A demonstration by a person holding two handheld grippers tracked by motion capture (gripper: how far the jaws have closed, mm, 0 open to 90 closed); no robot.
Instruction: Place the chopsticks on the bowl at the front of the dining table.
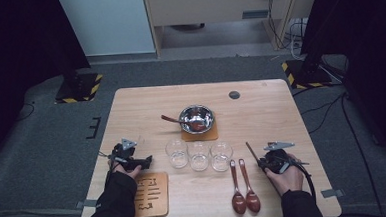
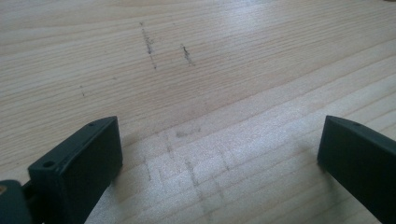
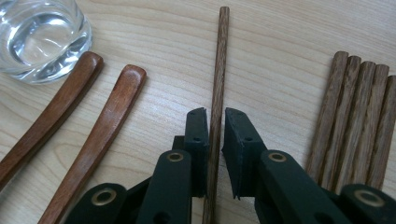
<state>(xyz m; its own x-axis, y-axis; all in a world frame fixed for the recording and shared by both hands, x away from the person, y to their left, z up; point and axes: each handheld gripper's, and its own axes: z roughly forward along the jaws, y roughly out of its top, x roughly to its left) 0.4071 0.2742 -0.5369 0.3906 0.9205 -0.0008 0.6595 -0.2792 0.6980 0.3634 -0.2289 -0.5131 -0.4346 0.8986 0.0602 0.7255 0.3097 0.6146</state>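
At the table's left, the left gripper rests in the person's left hand with its jaws wide apart and nothing between them; the left gripper view shows bare wooden table ahead of them. Just behind this gripper, toward the person, lies a slotted wooden trivet.

To its right, well apart from it, three clear glass cups stand in a row. Beyond them a steel bowl sits on a cork coaster, with a brown spoon leaning in it, handle out to the left.

Further right, two reddish wooden spoons lie side by side, just left of the right gripper. In the right gripper view their handles run up toward one of the glass cups at the top left.

The right gripper, held in the right hand, has its jaws drawn close around a single dark wooden chopstick, which runs straight out ahead between them. The left pad seems to touch the stick while a thin gap shows at the right pad, so a firm clamp is hard to confirm. Just right of this gripper, a bundle of wooden chopsticks lies flat, apart from the single one.
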